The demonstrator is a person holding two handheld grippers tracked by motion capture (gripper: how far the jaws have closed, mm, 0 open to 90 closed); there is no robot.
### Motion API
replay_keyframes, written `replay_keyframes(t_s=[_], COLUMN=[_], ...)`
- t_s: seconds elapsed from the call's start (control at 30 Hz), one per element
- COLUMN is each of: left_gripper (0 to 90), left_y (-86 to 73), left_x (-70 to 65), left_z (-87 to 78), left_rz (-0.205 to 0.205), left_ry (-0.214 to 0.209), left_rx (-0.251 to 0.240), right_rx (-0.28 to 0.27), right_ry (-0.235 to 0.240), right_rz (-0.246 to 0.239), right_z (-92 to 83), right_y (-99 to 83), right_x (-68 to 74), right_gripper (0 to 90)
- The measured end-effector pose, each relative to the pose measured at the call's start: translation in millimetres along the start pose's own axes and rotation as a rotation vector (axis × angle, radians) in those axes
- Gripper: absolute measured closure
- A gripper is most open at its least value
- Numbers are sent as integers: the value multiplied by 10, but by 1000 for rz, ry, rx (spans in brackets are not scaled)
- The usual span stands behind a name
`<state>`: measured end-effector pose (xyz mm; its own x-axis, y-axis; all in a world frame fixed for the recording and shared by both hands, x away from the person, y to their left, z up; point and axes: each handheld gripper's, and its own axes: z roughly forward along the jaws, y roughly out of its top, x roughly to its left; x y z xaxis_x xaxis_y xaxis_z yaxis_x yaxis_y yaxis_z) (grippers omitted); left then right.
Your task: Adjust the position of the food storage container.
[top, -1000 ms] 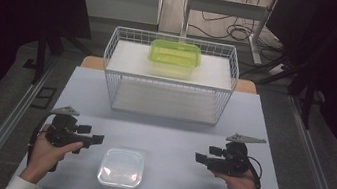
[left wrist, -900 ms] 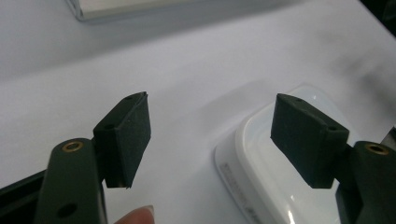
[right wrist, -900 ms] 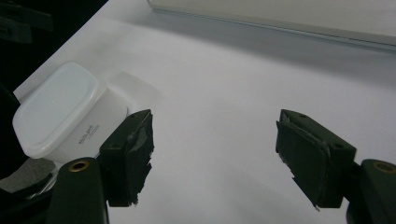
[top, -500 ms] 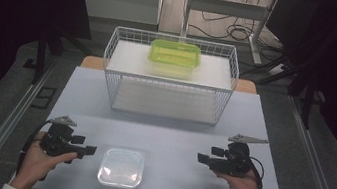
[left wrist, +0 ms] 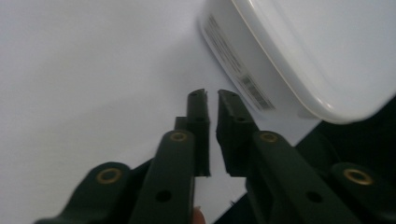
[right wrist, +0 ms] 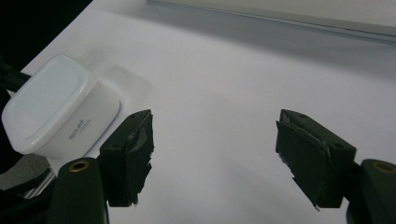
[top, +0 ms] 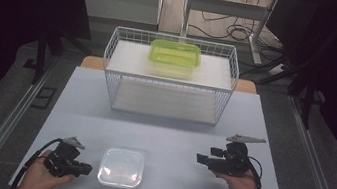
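Observation:
A white lidded plastic container (top: 121, 167) lies near the table's front edge, between the two hands. My left gripper (top: 86, 168) is just left of it, low by the front edge, jaws nearly together with nothing between them. In the left gripper view the container's (left wrist: 299, 51) labelled side wall lies just beyond and right of the left gripper (left wrist: 211, 95). My right gripper (top: 201, 159) is held apart from the container at the right, pointing left. In the right gripper view the right gripper (right wrist: 215, 135) stands wide open over bare table, with the container (right wrist: 56, 109) at the far left.
A white wire basket (top: 168, 82) stands at the back middle of the table. A green lidded container (top: 174, 57) rests in its upper back part. Bare table (top: 165, 134) runs between basket and hands. The front edge is close under the left hand.
My left gripper has moved back toward the front edge and lower, ending beside the white container's left side. The right gripper has hardly moved.

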<state>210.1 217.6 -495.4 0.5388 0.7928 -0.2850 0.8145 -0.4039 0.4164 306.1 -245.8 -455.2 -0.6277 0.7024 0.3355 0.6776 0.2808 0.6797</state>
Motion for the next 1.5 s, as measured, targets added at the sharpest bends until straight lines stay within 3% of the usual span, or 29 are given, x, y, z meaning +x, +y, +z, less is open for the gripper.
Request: replay_keyframes(t_s=[0.33, 0.43, 0.63, 1.17, 1.5], left_gripper=[896, 896, 896, 895, 895], left_y=[35, 79, 177, 570, 890], left_x=[-157, -201, -312, -516, -632], left_z=[90, 106, 175, 449, 633], left_rz=[39, 61, 76, 97, 131], left_ry=[-51, -23, -34, -52, -75], left_rx=[28, 32, 31, 20, 20], right_rx=[2, 2, -14, -8, -4], right_ry=[-12, -12, -8, -4, -4], right_rz=[13, 17, 9, 7, 8], right_z=[1, -1, -21, -18, -18], right_y=[-17, -19, -16, -18, -17], right_x=[-23, -31, -30, -25, -35], right_gripper=[275, 275, 275, 275, 275])
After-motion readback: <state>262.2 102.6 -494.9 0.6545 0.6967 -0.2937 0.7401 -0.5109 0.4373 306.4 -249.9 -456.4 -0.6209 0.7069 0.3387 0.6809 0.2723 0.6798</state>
